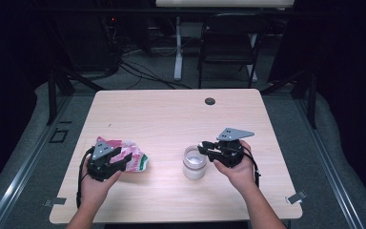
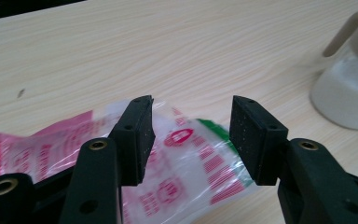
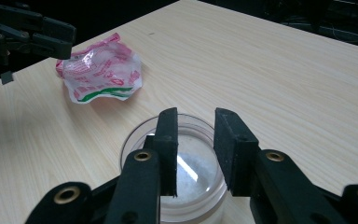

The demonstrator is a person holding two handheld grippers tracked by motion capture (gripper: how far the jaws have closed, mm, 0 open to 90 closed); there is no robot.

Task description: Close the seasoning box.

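From the high view, a person's two forearms reached in over a pale wooden table (image 1: 171, 119). The left gripper (image 1: 124, 161) sat at the near left over a crumpled pink-and-white plastic bag (image 1: 136, 161), while the right gripper (image 1: 204, 148) hovered at the rim of a clear glass jar (image 1: 194, 163) of white powder near the table's middle. A dark round grommet (image 1: 210, 101) marked the far edge.

In the left gripper view, the left gripper (image 2: 191, 135) stood with its jaws parted, the bag (image 2: 186, 163) lying on the table beneath and between them, the pads not pressing on it. The jar (image 2: 349, 93) stood off to the right.

In the right gripper view, the right gripper (image 3: 196, 149) held its jaws apart above the jar's (image 3: 135, 140) open mouth, gripping nothing. The bag (image 3: 102, 72) lay well apart, farther off, beside the left gripper (image 3: 51, 42).
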